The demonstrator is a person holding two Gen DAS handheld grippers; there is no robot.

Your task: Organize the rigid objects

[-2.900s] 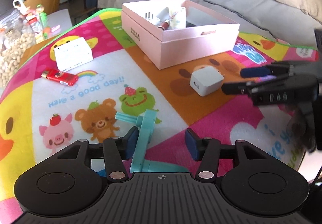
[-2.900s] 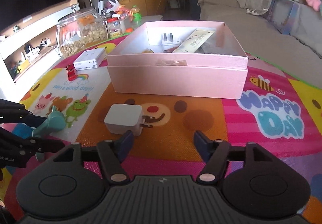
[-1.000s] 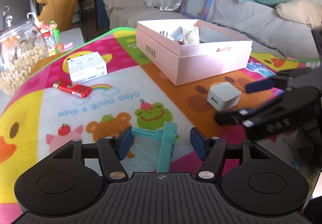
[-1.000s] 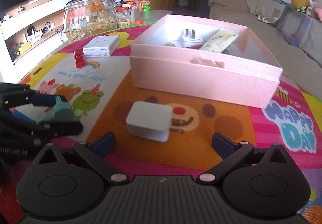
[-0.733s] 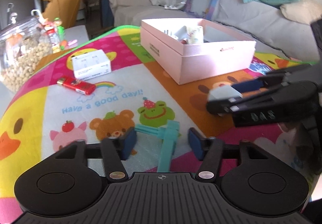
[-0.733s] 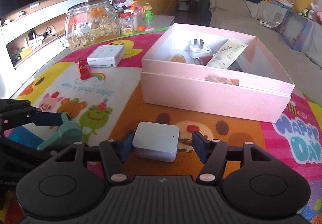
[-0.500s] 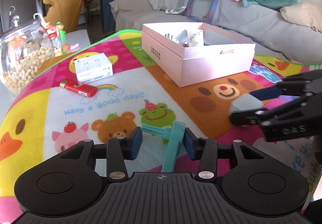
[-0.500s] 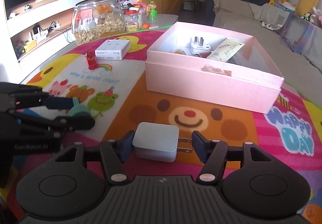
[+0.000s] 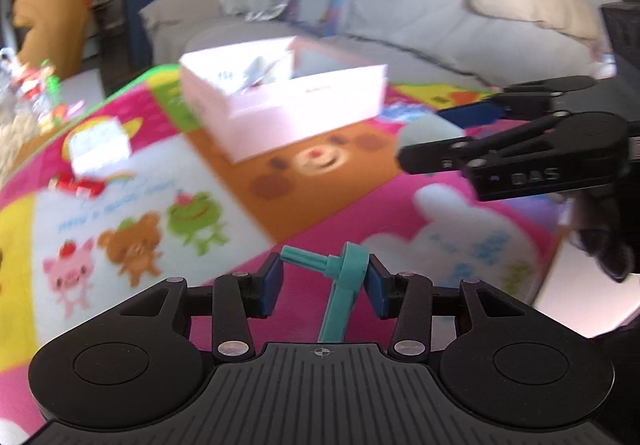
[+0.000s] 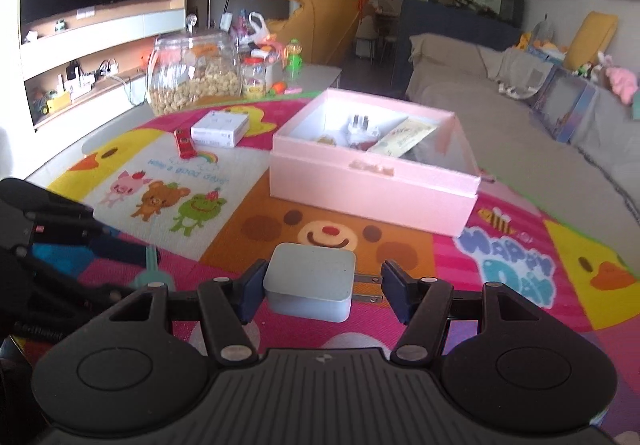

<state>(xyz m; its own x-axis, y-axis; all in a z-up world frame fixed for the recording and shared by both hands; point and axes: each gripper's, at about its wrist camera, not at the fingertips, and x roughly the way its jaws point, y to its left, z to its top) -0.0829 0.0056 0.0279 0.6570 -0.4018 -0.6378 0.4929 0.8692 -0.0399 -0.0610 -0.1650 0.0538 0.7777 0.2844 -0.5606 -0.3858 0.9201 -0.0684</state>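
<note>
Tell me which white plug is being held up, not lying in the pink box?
The square white charger with two flat prongs, gripped between the right gripper fingers. The other white plug lies inside the pink cardboard box.

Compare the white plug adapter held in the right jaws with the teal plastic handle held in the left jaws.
The white boxy plug adapter is a squat, rounded block with two metal prongs; the teal plastic handle is a thin bar with a peg sticking sideways. The adapter lies flat across the right gripper; the handle points forward along the left gripper. Both are clamped between jaws, above the colourful cartoon play mat.
</note>
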